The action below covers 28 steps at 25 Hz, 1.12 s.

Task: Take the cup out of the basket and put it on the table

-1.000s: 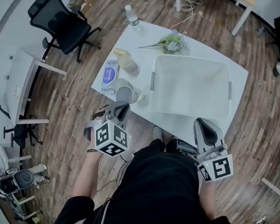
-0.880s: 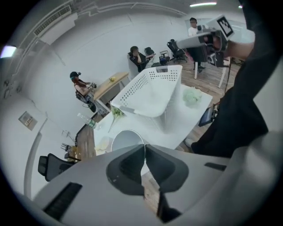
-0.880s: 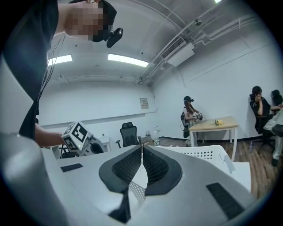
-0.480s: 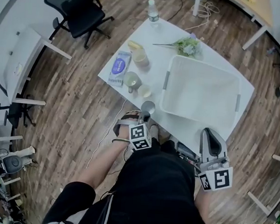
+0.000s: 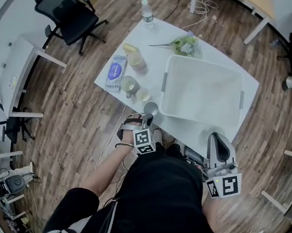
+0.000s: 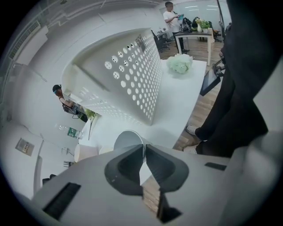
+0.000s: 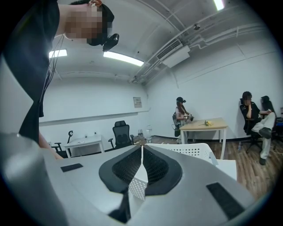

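left hand-held gripper (image 6: pixel 144 149) clamps cup (image 6: pixel 127 140) rim at tabletop (image 5: pixel 156 44) edge, right hand-held gripper (image 7: pixel 141 152) closed, empty; letting go there may tip it off.

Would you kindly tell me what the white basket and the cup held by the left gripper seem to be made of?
Basket: most likely moulded plastic, white and matte; its wall is pierced with even rows of round holes.
Cup: thin-walled, plain pale grey with a smooth, dull finish. It could be metal or plastic; the look leaves that open.
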Each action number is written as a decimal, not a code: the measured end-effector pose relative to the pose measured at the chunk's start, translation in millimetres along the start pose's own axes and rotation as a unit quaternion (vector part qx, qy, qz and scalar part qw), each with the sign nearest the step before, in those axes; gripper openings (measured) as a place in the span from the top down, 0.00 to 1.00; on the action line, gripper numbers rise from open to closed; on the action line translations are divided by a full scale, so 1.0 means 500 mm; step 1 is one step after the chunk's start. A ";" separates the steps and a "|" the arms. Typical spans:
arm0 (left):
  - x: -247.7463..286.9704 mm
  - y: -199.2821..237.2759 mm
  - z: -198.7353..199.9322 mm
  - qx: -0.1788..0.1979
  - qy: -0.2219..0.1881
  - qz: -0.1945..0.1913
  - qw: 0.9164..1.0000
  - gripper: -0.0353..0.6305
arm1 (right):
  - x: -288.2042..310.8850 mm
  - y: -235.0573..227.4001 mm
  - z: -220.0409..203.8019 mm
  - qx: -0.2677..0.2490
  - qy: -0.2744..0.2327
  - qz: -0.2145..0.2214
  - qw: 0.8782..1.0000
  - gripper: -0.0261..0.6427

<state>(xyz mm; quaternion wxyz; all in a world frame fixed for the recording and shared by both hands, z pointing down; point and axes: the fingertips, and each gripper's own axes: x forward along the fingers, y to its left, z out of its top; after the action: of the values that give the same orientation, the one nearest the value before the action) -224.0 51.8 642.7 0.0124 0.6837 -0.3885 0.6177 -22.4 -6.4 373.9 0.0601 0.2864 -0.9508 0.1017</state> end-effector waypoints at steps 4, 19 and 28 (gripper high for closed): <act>-0.004 0.004 0.012 -0.024 -0.019 0.002 1.000 0.76 | 0.003 -0.002 -0.002 0.000 -0.001 -0.001 1.000 0.92; -0.201 0.114 0.088 -0.300 -0.217 0.073 0.926 0.65 | 0.007 -0.008 -0.002 -0.001 -0.007 -0.005 1.000 0.92; -0.467 0.204 0.306 -0.369 -0.503 -0.029 0.781 0.94 | 0.007 0.006 0.026 -0.007 -0.032 0.016 0.999 0.92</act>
<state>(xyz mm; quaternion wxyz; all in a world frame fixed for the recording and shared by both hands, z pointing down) -136.6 25.1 359.8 0.0850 0.8513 -0.5177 -0.0050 -27.5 -8.8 361.4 0.0299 0.2741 -0.9573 0.0872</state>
